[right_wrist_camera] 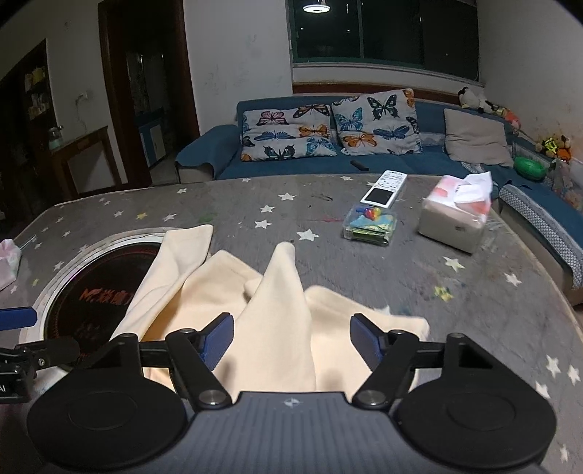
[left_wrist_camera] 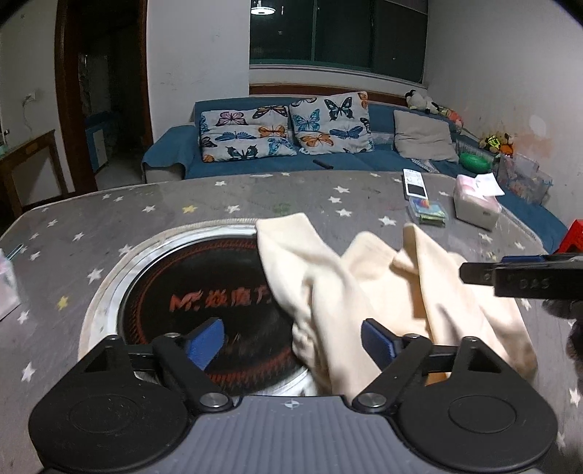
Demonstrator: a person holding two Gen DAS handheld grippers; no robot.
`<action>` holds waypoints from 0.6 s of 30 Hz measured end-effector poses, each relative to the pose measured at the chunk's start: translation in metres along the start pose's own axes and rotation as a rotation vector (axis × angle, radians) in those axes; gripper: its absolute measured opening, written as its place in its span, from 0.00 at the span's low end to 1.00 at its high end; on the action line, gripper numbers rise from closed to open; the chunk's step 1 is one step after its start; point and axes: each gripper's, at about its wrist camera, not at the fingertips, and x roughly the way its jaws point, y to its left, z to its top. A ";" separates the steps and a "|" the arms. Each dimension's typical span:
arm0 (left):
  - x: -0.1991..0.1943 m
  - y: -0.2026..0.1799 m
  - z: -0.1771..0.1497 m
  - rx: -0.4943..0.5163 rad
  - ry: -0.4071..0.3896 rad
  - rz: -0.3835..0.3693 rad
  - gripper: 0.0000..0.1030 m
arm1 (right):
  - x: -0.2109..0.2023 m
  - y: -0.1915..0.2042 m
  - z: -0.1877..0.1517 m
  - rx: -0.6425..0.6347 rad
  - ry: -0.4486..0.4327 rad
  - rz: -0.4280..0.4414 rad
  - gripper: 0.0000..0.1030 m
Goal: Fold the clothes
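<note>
Starry table – cream garment between both open tools; left wrist alone shows right tool

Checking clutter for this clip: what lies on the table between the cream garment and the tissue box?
In the right wrist view, only bare grey star-print tablecloth lies between the crumpled cream fabric garment and the white tissue box; the clear plastic box sits further back.

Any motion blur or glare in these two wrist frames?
Left wrist: cream garment smeared by motion blur, table edges bowed by the fisheye, ceiling lamp reflected in the dark window. Right wrist: garment sharper, star-print tablecloth blurred at right; same lamp glare up top.
</note>
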 end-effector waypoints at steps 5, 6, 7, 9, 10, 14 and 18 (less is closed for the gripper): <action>0.024 -0.005 0.018 0.026 -0.002 -0.030 0.78 | 0.027 0.000 0.013 -0.006 0.007 0.011 0.56; 0.029 -0.007 0.022 0.031 -0.003 -0.036 0.78 | 0.031 -0.001 0.015 -0.007 0.010 0.014 0.54; 0.035 -0.008 0.025 0.036 -0.004 -0.041 0.78 | 0.036 -0.001 0.017 -0.009 0.014 0.014 0.53; 0.049 -0.010 0.032 0.039 0.000 -0.052 0.78 | 0.045 -0.001 0.021 -0.014 0.022 0.012 0.52; 0.054 -0.011 0.034 0.039 0.002 -0.062 0.78 | 0.049 -0.001 0.022 -0.017 0.026 0.013 0.50; 0.076 -0.016 0.046 0.043 0.016 -0.103 0.78 | 0.065 0.000 0.025 -0.027 0.039 0.025 0.41; 0.100 -0.012 0.062 -0.002 0.025 -0.096 0.77 | 0.075 -0.001 0.027 -0.032 0.044 0.042 0.32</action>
